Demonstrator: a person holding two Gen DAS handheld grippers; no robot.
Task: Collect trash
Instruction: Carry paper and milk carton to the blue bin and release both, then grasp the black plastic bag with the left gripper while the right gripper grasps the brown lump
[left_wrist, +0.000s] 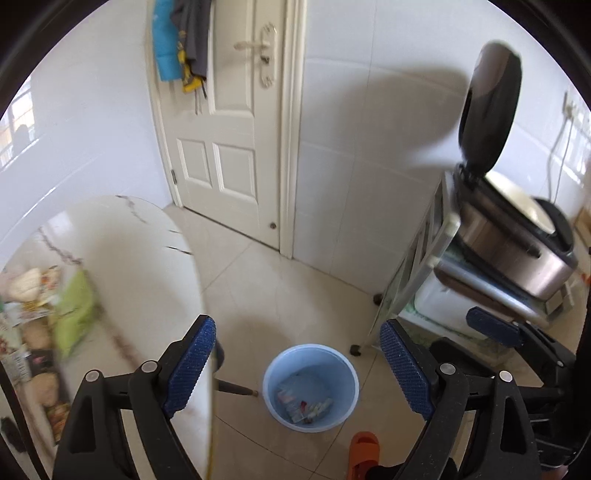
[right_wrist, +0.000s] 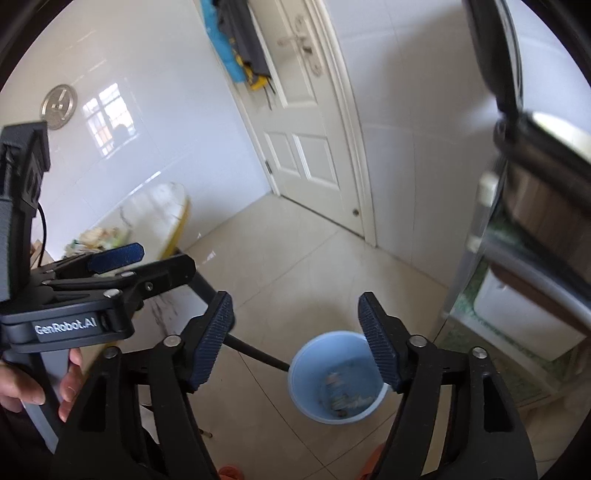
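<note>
Both the left tongs (left_wrist: 297, 363) and right tongs (right_wrist: 297, 341) hang spread and empty above the blue bin (left_wrist: 311, 387) on the floor; remaining wrappers (left_wrist: 72, 314) lie on the counter (left_wrist: 147, 258); they look light, crinkly, slippery; pinch an edge.

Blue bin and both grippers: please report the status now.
Left gripper open, empty. Right gripper open, empty. Blue bin on floor below, wrappers inside. More trash on table; nothing blocking the bin.
</note>
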